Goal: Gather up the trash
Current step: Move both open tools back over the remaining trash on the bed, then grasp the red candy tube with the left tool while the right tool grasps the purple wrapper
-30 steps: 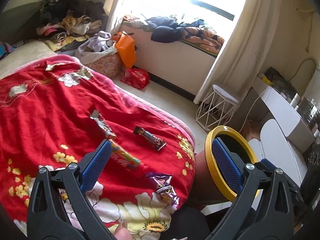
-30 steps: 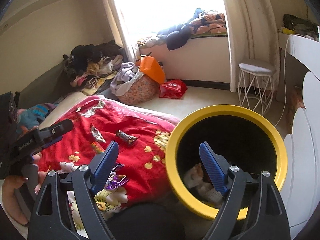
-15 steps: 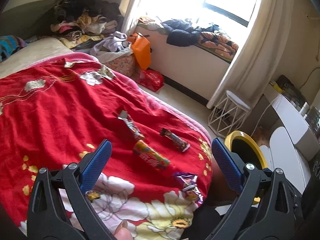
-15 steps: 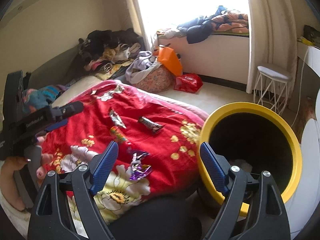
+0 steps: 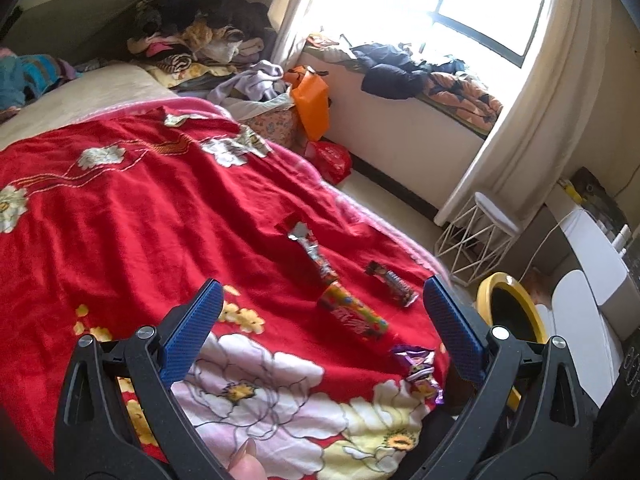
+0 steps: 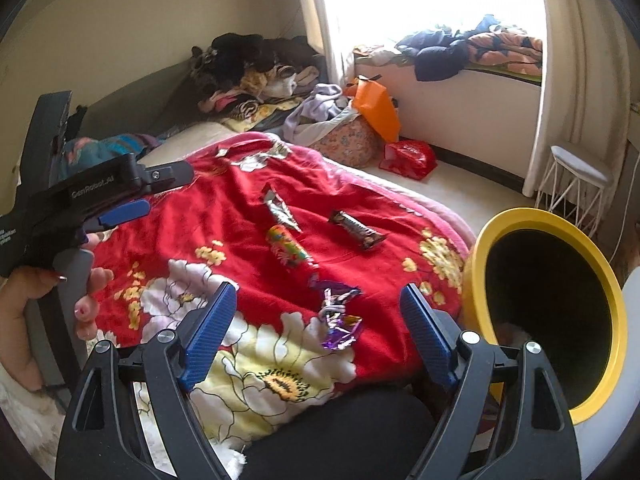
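both your grippers, left (image 5: 320,312) and right (image 6: 318,312), are spread apart and empty; the purple wrapper (image 6: 339,322) looks light, crinkly and slippery, so pinch its twisted middle.

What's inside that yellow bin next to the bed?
The yellow bin is mostly dark inside. In the right wrist view something pale, maybe crumpled paper, shows low inside it. The rest is lost in shadow, so how full it is can't be told.

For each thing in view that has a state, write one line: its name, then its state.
Left claw: open, empty.
Right claw: open, empty.
Yellow bin: open, no lid.
Purple wrapper: crumpled, on the bed.
Colourful tube wrapper: lying flat.
Dark bar wrapper: lying flat.
Silver wrapper: torn open.
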The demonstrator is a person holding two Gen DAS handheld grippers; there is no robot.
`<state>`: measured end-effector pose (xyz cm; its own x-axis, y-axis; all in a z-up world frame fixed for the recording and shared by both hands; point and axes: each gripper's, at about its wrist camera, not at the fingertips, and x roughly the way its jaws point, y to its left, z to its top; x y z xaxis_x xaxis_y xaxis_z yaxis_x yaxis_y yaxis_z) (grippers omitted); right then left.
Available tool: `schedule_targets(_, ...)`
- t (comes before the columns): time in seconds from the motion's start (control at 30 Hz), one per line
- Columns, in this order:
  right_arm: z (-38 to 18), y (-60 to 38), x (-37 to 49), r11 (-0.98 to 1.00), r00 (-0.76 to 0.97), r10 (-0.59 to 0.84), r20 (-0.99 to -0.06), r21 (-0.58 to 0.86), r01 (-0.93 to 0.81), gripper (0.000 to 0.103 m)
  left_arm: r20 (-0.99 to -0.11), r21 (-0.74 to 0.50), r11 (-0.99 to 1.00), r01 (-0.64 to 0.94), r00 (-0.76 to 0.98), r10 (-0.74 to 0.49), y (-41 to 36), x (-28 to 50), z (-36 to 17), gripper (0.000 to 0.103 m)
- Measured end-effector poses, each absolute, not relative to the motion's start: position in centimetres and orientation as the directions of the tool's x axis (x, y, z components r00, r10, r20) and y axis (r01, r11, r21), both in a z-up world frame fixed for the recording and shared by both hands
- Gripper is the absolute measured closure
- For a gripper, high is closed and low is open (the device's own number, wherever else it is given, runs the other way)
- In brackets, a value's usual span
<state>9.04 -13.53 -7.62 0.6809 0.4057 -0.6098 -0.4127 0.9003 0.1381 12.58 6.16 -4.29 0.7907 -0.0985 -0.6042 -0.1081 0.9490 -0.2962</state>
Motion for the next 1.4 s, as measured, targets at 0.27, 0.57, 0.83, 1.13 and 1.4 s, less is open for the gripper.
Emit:
schedule_targets(0.27,-9.4,-12.6,10.3,0.904,0.644,0.387,-0.660,0.134,-0.406,0.022,-0.658,-0.297,0.943,-0.148,0.748,-0.090,7.1,13.1,-6.5,0.011)
schedule_targets(0.57,-11.9,-13.1,12.6,0.913,0.583,0.371,-0.723,0.168,-0.373,0.032,-0.704,-0.319,0.939,-0.132,0.696,-0.141,6.1,14.2,-8.9,0.024)
schedule_targets(0.83,-13.2,-12.7,14.1,0.901,0.527,0.383,-0.758,0.182,-0.394,0.054,-0.732,-0.367,0.924,-0.103,0.645,-0.219,4.4,16.3,-10.4,0.045)
schedule_targets(1.13,-14.2,-12.4,14.8,0.889,0.474,0.393,-0.788,0.193,-0.415,0.075,-0.752,-0.402,0.911,-0.093,0.601,-0.271,2.4,18.8,-11.8,0.048)
schedule_targets(1.4,-15.0,-12.4,14.8,0.886,0.458,0.389,-0.800,0.189,-0.423,0.088,-0.787,-0.408,0.905,-0.124,0.550,-0.279,1.3,20.7,-13.1,0.049)
